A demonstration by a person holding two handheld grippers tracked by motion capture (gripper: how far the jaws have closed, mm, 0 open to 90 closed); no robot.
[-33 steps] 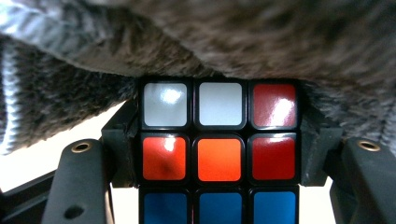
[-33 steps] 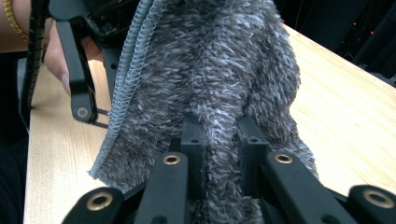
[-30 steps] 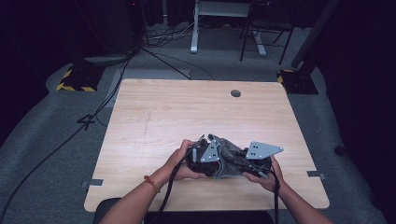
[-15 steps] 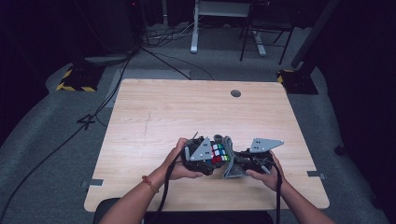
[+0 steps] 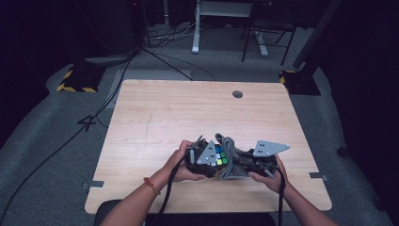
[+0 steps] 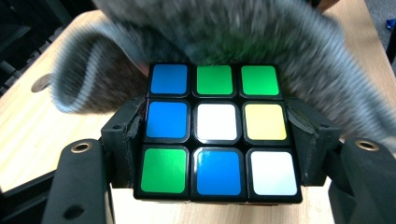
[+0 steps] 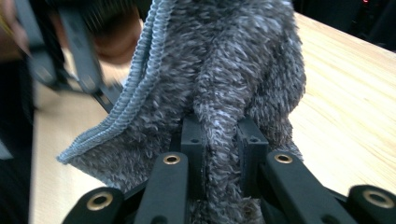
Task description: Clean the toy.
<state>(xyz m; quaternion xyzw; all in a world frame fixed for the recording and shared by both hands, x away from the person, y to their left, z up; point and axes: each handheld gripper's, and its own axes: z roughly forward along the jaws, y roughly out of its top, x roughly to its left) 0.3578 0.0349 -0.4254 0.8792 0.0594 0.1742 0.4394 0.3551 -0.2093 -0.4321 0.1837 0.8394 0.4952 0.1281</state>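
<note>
A scrambled puzzle cube, with blue, green, white and yellow stickers, sits between the black jaws of my left gripper. The pads press on its two sides. In the high view the cube is near the table's front edge, with the left gripper shut on it. A grey fluffy cloth hangs from my right gripper, which is shut on a fold of it. The cloth lies bunched just right of the cube and arches behind it. The right gripper is close beside the left one.
The wooden table has a round cable hole at the far right. On the floor behind it are a desk frame, a chair, cables and a yellow-black striped block.
A second ago the cloth lay over the cube between the two grippers. It has since come off to the right, and the cube's coloured face is uncovered. Both hands stayed near the front edge.
</note>
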